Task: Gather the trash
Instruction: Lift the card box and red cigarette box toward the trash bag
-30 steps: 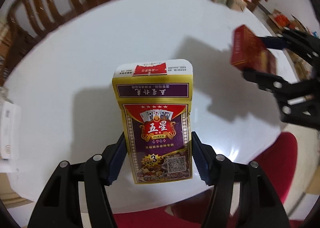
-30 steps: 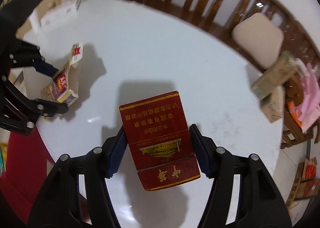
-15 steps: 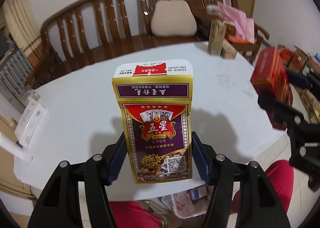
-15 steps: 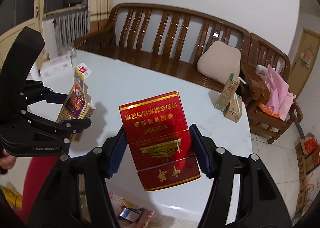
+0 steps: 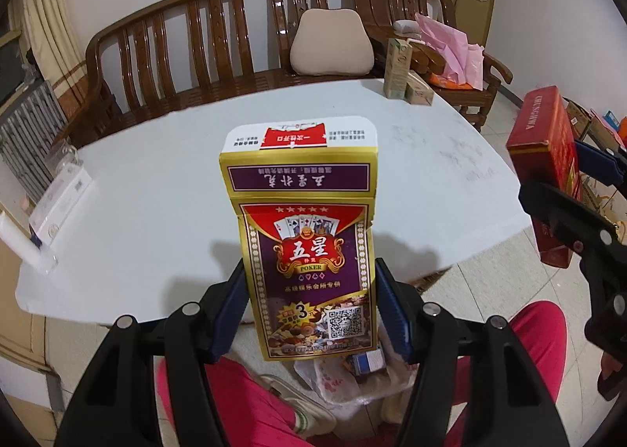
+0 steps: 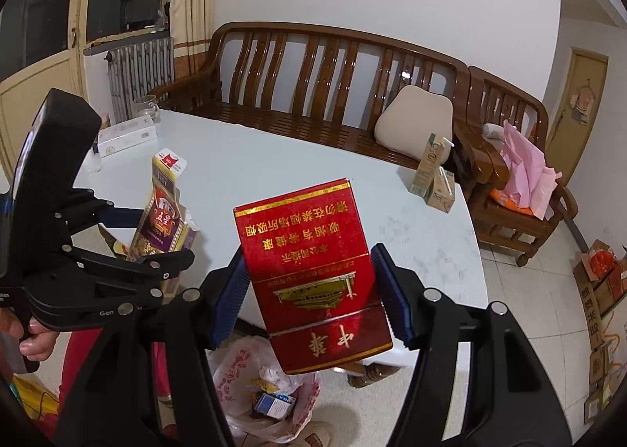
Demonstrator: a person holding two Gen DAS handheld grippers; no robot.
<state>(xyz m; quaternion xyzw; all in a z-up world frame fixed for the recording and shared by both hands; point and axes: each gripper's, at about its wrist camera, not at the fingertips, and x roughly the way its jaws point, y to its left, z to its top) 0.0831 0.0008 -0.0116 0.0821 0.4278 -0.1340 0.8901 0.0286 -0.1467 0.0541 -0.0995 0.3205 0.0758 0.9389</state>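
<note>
My left gripper (image 5: pixel 309 310) is shut on a purple and gold poker card box (image 5: pixel 305 235) with its flap open, held off the near edge of the white table (image 5: pixel 156 196). My right gripper (image 6: pixel 309 302) is shut on a red cigarette pack (image 6: pixel 313 274), also held off the table edge. Each held item shows in the other view: the red pack (image 5: pixel 548 157) at right, the card box (image 6: pixel 164 212) at left. Below both, on the floor, lies an open white plastic bag (image 6: pixel 250 372) with trash inside; it also shows in the left wrist view (image 5: pixel 337 376).
Two drink cartons (image 6: pixel 435 176) stand at the table's far right. A white box (image 6: pixel 125 137) and a glass (image 6: pixel 147 106) sit at its far left. A wooden bench (image 6: pixel 313 71) with a cushion stands behind. My red-trousered legs (image 5: pixel 235 400) flank the bag.
Both grippers have pulled back from over the table and tilted up, carrying their boxes past the near edge. The trash bag on the floor has come into view.
</note>
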